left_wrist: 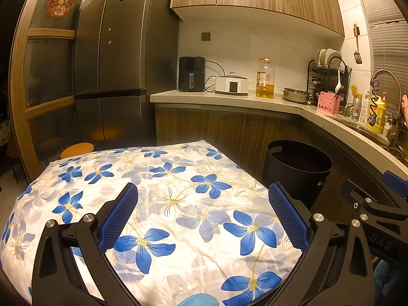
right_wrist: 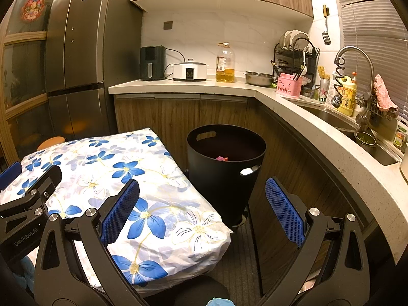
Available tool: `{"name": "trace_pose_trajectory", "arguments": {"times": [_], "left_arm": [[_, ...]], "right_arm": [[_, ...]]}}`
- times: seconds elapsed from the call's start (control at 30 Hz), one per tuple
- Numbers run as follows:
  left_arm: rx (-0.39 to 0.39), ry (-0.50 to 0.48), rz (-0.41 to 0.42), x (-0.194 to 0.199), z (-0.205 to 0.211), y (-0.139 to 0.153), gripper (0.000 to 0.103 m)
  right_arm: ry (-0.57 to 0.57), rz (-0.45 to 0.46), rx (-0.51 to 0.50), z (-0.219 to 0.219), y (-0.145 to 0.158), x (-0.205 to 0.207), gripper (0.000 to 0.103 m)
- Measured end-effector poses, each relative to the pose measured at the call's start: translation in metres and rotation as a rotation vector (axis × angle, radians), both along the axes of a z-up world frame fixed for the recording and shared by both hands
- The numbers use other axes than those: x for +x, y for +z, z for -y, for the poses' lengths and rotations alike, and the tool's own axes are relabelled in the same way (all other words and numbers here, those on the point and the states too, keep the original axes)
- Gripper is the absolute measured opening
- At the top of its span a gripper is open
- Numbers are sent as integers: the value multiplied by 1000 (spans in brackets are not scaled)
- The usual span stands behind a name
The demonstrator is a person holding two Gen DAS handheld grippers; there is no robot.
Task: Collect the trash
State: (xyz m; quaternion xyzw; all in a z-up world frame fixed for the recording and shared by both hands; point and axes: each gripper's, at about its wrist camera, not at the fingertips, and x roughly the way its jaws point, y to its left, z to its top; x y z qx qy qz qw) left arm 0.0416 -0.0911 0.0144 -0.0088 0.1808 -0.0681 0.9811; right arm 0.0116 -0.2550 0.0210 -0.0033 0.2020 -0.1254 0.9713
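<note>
**Two empty jaws over a flowered bench, one bin beside it**

Over the bench (left_wrist: pixel 178 178) I hold two sets of jaws, one per hand, and both stand wide apart with nothing between their blue pads. My left gripper (left_wrist: pixel 204 216) hangs above the middle of the cloth; my right gripper (right_wrist: pixel 204 211) hangs off the bench's right edge, with its left finger over the cloth and its right finger over the floor by the cabinet fronts. Each gripper shows at the edge of the other's view.

One cloth covers the bench: white, glossy, creased, printed with blue flowers and pale outlined ones. I see no loose scrap lying on it in either view.

One trash bin (right_wrist: pixel 225 168) stands on the floor just beside the bench's far right corner, between the bench and the cabinets. It is black, round, tapering toward its base, with a cut-out handle slot on the far wall and another on the near wall. Inside it, low down, lies one small pink-magenta scrap (right_wrist: pixel 221 158); I cannot tell what it is. From the left view the bin's inside is only dark.

On the kitchen worktop behind I count one black air fryer (left_wrist: pixel 191 74), one white cooker (left_wrist: pixel 231 85), one oil bottle (left_wrist: pixel 265 79), one steel bowl (left_wrist: pixel 295 94), one pink holder (left_wrist: pixel 327 104) and one dish rack (left_wrist: pixel 327 74).
</note>
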Motion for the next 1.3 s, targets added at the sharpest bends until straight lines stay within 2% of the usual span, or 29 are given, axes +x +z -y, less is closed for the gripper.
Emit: {"name": "trace_pose_trajectory", "arguments": {"times": [1.3], "left_arm": [[11, -5, -2, 1, -2, -5, 98]], "right_arm": [[-2, -3, 4, 3, -1, 1, 98]]}}
